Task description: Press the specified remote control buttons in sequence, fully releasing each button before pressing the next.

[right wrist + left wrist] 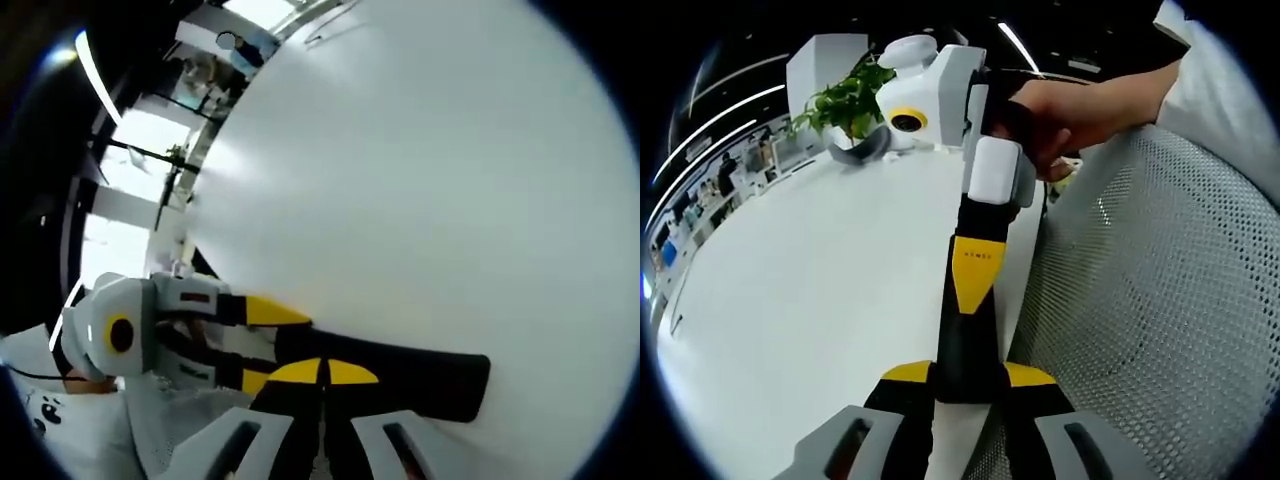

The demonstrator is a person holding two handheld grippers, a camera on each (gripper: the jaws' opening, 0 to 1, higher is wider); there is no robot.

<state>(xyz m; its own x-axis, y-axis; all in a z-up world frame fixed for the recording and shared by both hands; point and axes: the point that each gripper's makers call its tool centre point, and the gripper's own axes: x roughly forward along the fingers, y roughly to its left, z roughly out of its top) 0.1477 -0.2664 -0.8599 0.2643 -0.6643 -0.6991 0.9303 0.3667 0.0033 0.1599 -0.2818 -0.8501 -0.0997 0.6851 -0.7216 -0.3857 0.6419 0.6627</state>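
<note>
The left gripper clamped the right gripper's long black jaws over the smooth white table. The right gripper sat closed beside a perforated mesh chair.

The left gripper is showing grey jaw bases with dark slots, yellow shoulders and black jaws. The right gripper, seen in the left gripper view, is wearing a white-and-grey body, a black stem and a yellow wedge bearing small lettering too small to read. The person's hand is emerging from a white sleeve.
</note>
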